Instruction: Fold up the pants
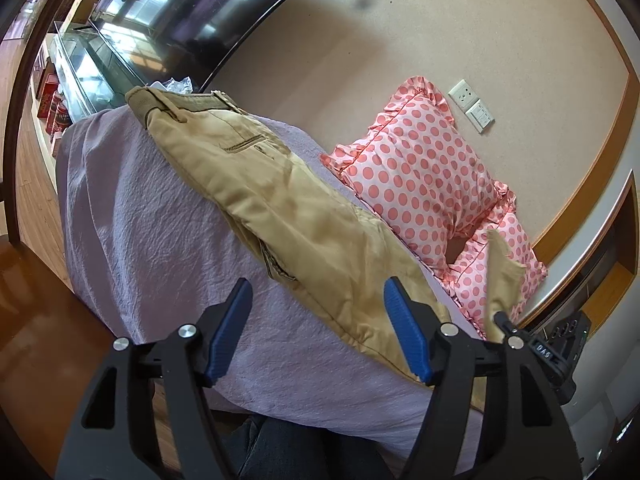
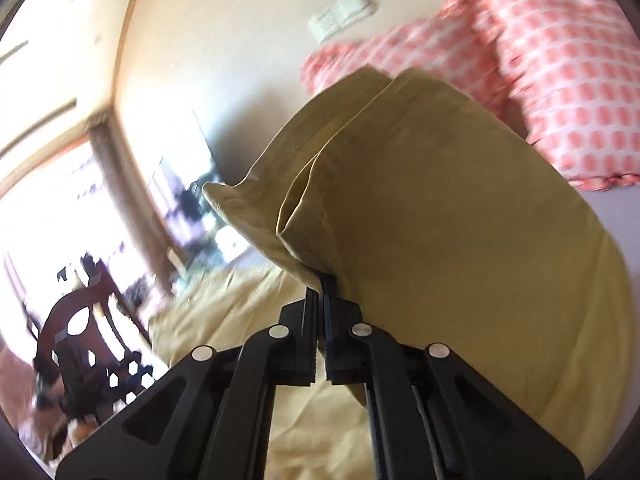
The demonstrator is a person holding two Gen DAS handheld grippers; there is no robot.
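i see the khaki pants [image 1: 280,200] lying lengthwise on the lavender bed sheet [image 1: 140,220], waistband at the far end. left gripper [image 1: 318,332] fingers spread wide, holding nothing, right one over the leg. right gripper [image 2: 321,280] fingers clamped on the raised hem end.

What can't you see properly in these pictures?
- Left wrist view: the pants leg ends, cut off behind the open left claw.
- Right wrist view: the pillows and room, smeared by blur.
- Right wrist view: the fabric held inside the shut right claw.
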